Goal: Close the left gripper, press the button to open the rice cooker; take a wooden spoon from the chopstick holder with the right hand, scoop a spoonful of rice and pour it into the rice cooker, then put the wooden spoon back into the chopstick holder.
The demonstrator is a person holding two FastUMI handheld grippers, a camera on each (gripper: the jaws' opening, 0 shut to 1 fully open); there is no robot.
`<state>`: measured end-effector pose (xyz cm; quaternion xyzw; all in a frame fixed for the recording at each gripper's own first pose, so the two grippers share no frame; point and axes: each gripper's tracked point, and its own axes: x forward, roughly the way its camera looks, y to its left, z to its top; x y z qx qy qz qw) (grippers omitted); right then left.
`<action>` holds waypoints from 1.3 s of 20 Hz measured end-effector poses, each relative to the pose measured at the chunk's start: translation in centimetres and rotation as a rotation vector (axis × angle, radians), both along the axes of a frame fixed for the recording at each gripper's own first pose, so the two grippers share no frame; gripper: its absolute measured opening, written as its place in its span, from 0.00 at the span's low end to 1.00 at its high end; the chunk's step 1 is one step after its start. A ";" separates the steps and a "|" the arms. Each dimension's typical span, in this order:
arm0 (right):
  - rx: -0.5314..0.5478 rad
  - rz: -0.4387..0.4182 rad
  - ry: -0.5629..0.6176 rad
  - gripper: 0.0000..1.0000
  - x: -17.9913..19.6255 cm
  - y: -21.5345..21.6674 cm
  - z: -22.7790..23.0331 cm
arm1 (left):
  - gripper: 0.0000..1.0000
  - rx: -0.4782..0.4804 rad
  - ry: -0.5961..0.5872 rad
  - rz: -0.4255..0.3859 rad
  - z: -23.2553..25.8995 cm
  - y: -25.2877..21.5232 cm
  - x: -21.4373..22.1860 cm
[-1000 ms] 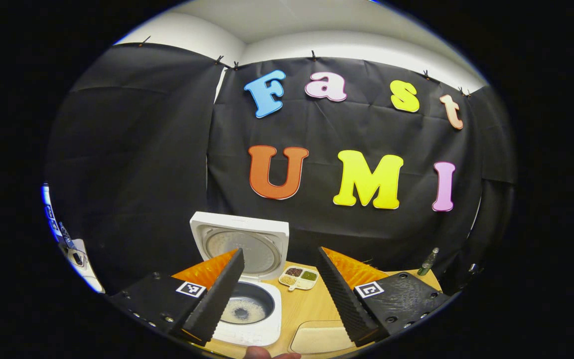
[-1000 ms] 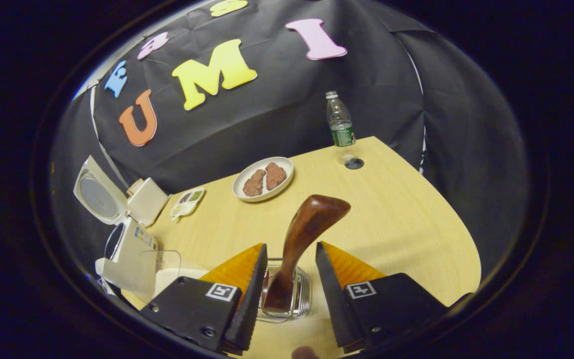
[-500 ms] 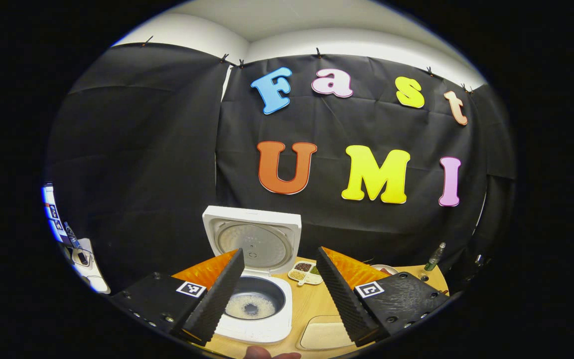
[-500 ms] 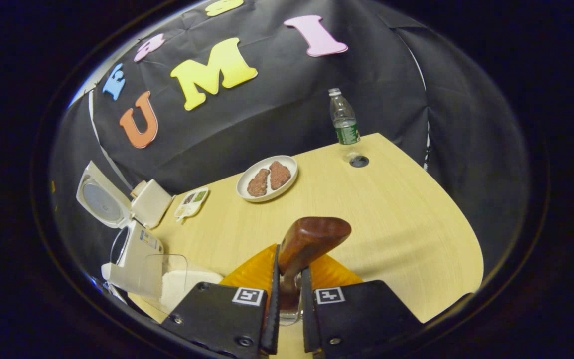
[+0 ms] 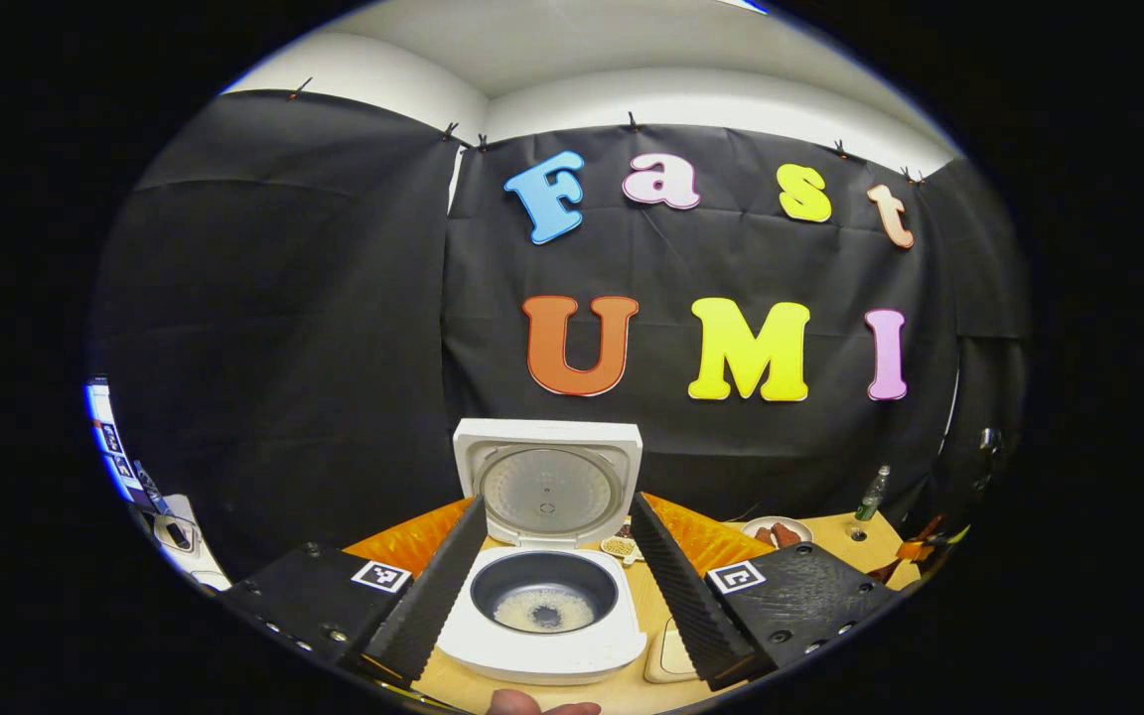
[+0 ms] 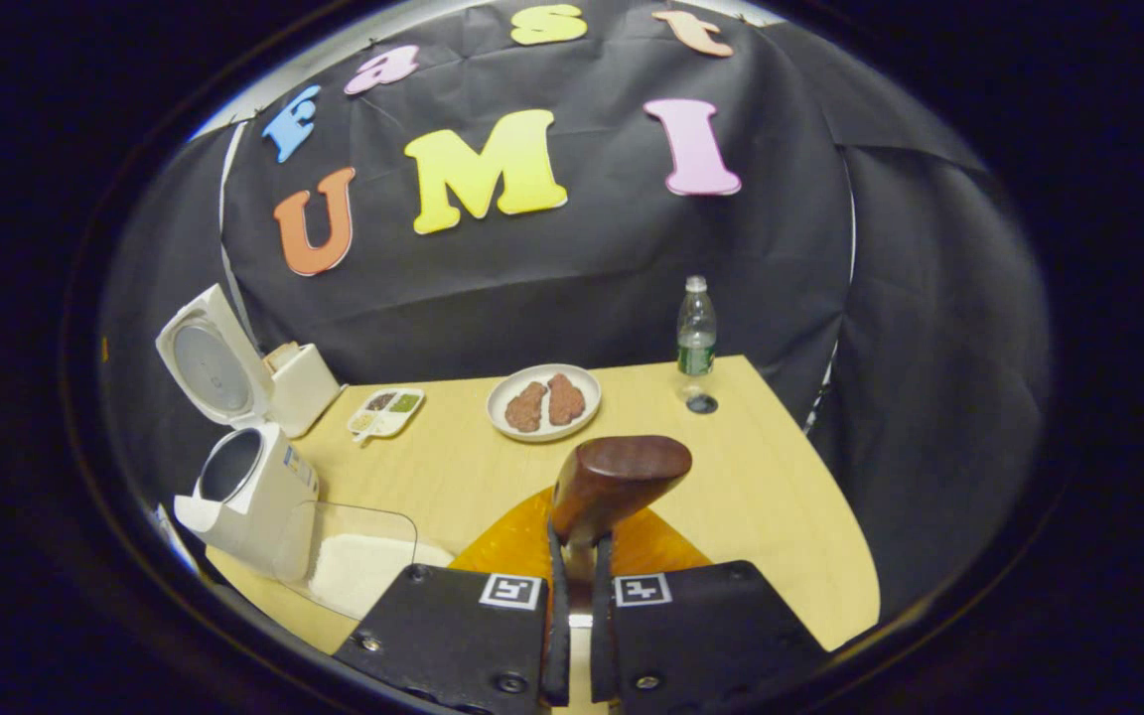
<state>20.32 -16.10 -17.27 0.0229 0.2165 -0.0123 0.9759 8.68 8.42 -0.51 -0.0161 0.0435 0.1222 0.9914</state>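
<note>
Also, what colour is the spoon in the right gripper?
The spoon is dark reddish-brown wood, seen best in the right gripper view.

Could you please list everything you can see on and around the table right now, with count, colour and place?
White rice cooker: one, lid up, dark pot inside, table's left end.
Clear container of white rice: one, beside the cooker.
Small white box: one, behind the cooker.
Divided white dish of mixed grains: one, mid-table toward the wall.
White plate with two brown pieces: one, centre back.
Clear plastic bottle with green label: one, back right corner.
Dark round hole: one, in front of the bottle.
Light wooden table: one.
Dark brown wooden spoon: one, upright between the right fingers.
Right gripper: shut on the spoon.
Left gripper: open, above the cooker.
Fingertip: bottom edge, left gripper view.
</note>
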 end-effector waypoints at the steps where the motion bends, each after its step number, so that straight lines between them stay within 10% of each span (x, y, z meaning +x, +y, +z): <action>1: -0.014 0.004 -0.013 0.13 -0.4 0.6 1.1 | 0.93 -0.006 -0.003 -0.012 -0.1 0.2 -0.3; 10: -0.087 0.143 -0.086 0.13 -1.3 12.3 5.4 | 0.93 0.003 0.014 -0.056 -2.4 2.6 -2.3; 17: -0.176 0.317 -0.019 0.13 -1.6 21.2 -1.0 | 0.94 0.000 0.042 -0.018 -2.8 4.9 -4.7; 26: -0.384 0.295 0.036 0.15 -1.2 21.6 -9.2 | 0.94 -0.022 0.136 0.034 -5.5 6.9 -7.7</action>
